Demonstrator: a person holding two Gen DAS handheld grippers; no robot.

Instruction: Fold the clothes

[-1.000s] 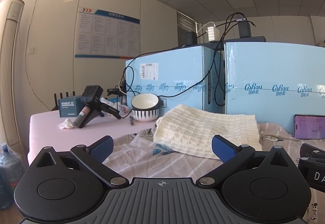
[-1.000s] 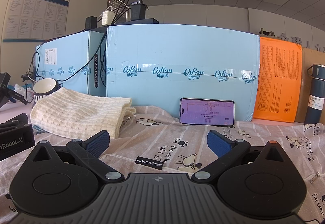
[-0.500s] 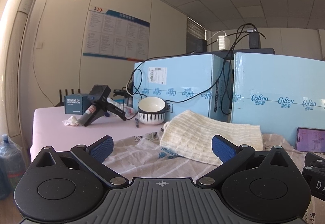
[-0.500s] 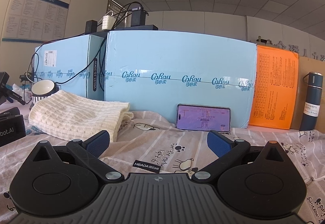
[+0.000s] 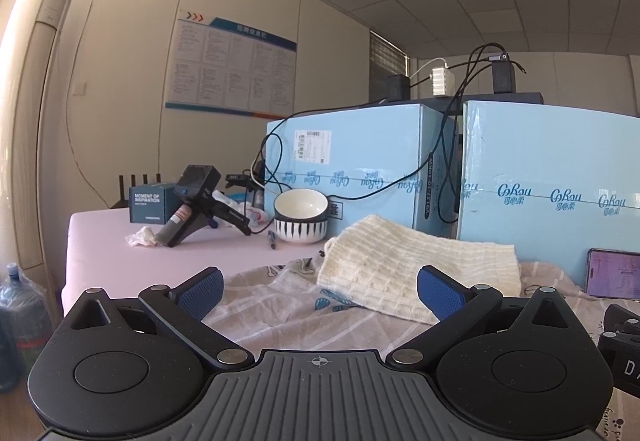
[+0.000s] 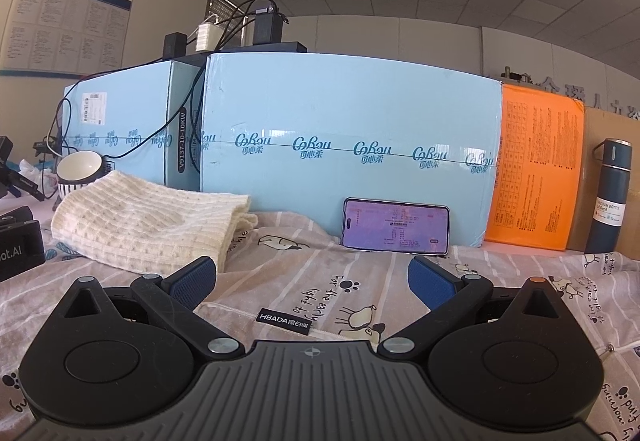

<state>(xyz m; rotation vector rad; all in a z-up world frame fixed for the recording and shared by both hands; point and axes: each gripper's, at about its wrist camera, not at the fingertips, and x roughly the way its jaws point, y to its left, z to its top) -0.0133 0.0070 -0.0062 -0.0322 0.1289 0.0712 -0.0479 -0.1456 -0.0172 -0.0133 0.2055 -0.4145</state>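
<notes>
There, a ribbed cream knit (image 5: 416,267)

R tool (image 6: 312,277) spread wide over printed garment (image 6: 320,281), cream knit (image 6: 148,221) left.

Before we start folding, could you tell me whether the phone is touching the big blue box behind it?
Touching. In the right wrist view the phone stands propped, its upper edge leaning against the blue box.

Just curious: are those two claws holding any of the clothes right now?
No. The left gripper and right gripper have open, empty jaws; the knit lies untouched.
</notes>
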